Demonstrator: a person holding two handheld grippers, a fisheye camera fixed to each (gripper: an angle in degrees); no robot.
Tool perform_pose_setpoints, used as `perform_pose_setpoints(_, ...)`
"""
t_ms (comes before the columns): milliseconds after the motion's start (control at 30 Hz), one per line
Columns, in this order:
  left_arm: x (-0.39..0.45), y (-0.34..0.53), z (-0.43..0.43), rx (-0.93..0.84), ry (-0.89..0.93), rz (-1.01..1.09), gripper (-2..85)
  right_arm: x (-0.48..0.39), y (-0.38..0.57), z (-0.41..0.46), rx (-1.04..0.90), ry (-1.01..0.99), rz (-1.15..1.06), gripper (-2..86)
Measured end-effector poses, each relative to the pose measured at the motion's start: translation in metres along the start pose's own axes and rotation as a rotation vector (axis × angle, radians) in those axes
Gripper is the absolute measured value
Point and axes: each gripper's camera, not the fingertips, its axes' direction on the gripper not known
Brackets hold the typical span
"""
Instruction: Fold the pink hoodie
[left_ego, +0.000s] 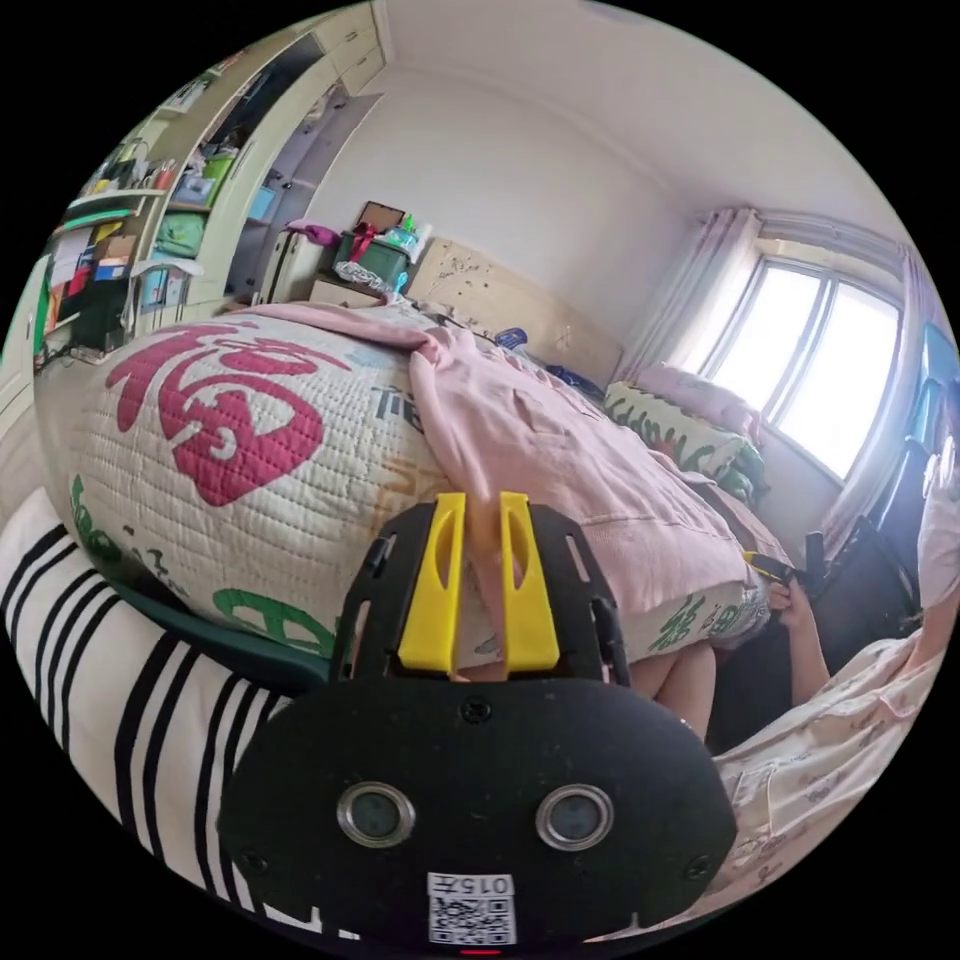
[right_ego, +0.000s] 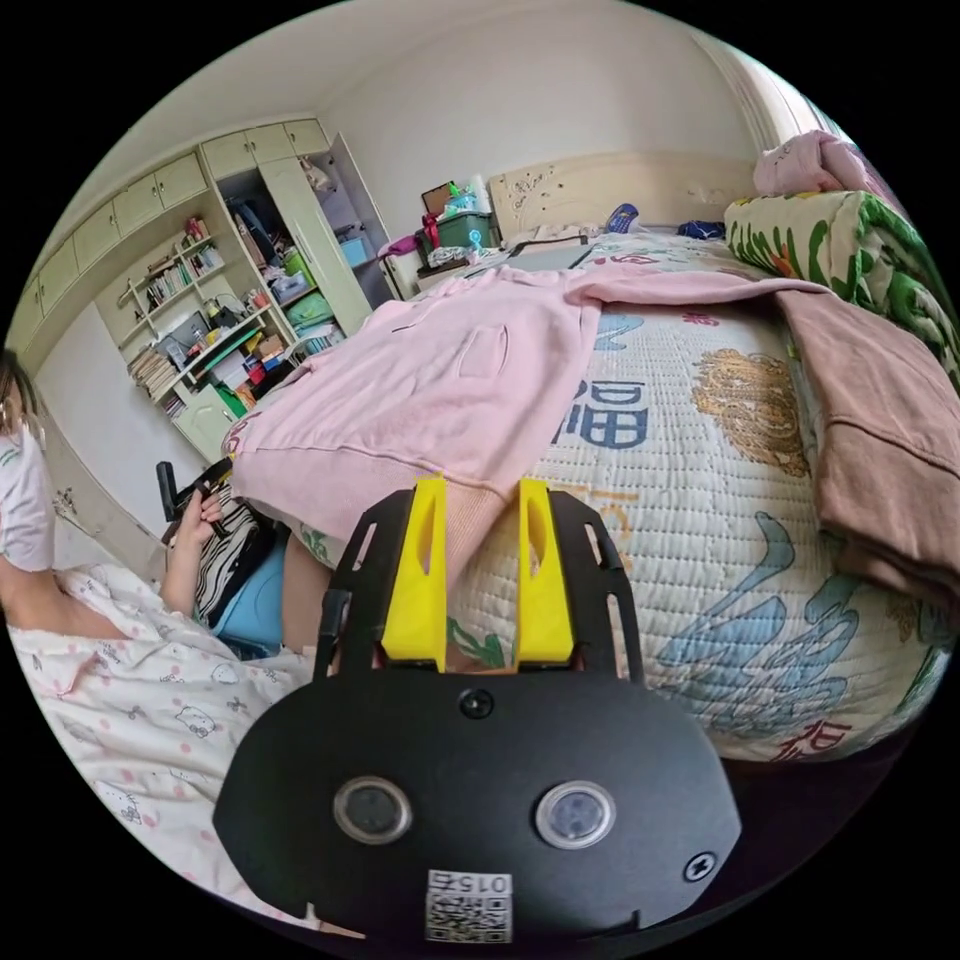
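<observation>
Now both tongs grip the pink hoodie at the near edge of the bed.

Left gripper (left_ego: 480, 520) has its yellow jaws narrow, pink hem cloth pinched between them; the right gripper (right_ego: 480, 505) stands a little wider, the ribbed hem running in between its jaws, both touching it. Pink hoodie (right_ego: 440, 385) lies spread over the quilted bedspread (right_ego: 700, 470), hem at the near edge, a sleeve stretching toward the headboard (right_ego: 590, 190). A brown garment (right_ego: 880, 440) drapes the bed's far side beside a green-patterned folded quilt (right_ego: 850, 240). Open wardrobe shelves (right_ego: 270, 260) stand along the wall.
</observation>
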Motion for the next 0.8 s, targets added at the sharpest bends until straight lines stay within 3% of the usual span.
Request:
perform_pose_setpoints(133,0.003,0.002,-0.014,0.015,0.013,0.001,1.8,-0.032,0.004,-0.011,0.029,0.12,-0.115,4.7)
perform_pose_setpoints(333,0.057,0.014,-0.017,-0.02,-0.337,0.283,1.1,-0.064,0.013,-0.027,-0.005,0.28,-0.194,3.9)
perform_pose_setpoints(433,0.061,0.039,0.008,-0.069,-0.391,0.314,1.3,-0.071,0.034,0.01,-0.078,0.342,-0.233,4.0)
perform_pose_setpoints(600,0.073,0.059,0.013,-0.065,-0.426,0.344,2.7,-0.062,0.048,-0.001,-0.03,0.218,-0.148,5.1)
perform_pose_setpoints(800,0.069,0.052,-0.032,-0.02,-0.337,0.306,4.8,-0.054,0.08,-0.031,0.038,0.171,-0.056,6.3)
